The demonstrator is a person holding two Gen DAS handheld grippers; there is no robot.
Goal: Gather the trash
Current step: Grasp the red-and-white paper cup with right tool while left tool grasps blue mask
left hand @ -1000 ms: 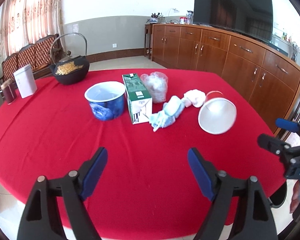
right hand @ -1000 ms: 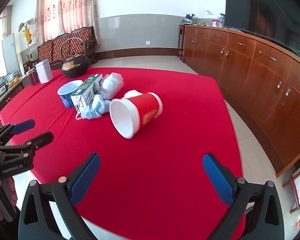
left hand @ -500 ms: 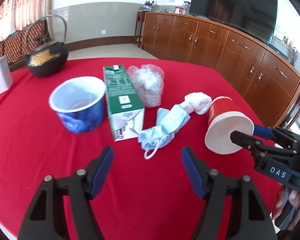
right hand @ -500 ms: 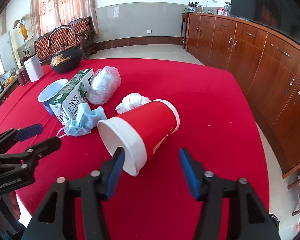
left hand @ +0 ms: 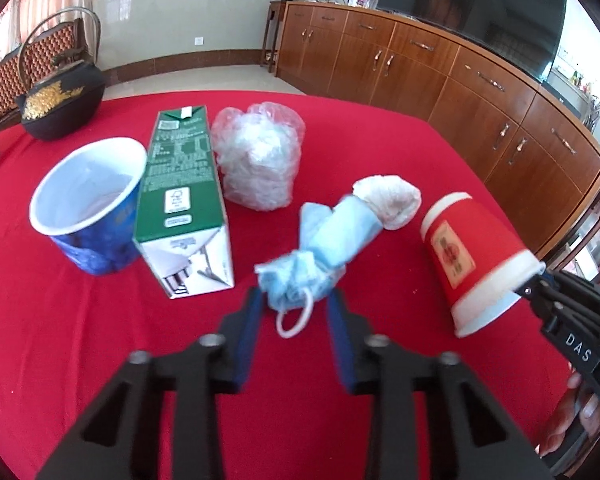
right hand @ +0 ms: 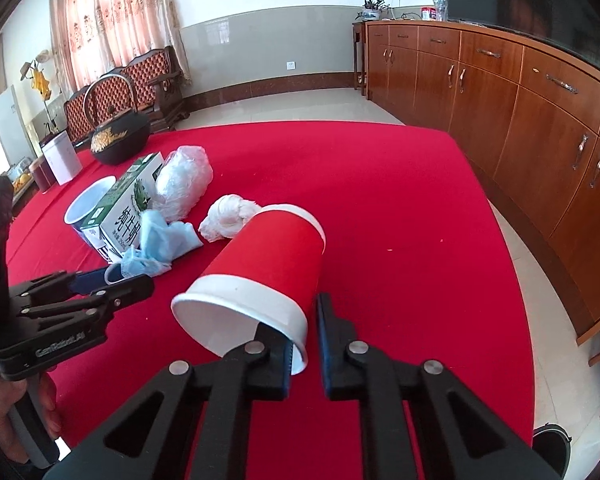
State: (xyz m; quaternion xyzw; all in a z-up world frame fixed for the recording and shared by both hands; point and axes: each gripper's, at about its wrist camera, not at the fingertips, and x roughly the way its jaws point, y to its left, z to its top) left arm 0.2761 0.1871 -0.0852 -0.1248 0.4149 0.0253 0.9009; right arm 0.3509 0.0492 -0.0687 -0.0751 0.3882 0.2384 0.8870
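Right wrist: red cloth (right hand: 380,200) bare beyond red cup (right hand: 272,256).

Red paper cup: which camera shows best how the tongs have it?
Right wrist view. The red paper cup lies on its side, its white rim pinched between the right tongs, one finger inside the mouth. The left wrist view shows the cup's printed side and base at the frame edge, the pinch itself hidden.

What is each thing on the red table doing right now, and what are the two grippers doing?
left gripper: shut on the blue face mask.
right gripper: shut on the red cup rim; cup tipped on its side.
blue cup: upright, open.
milk carton: lying flat.
plastic bag: crumpled.
tissue: balled up.
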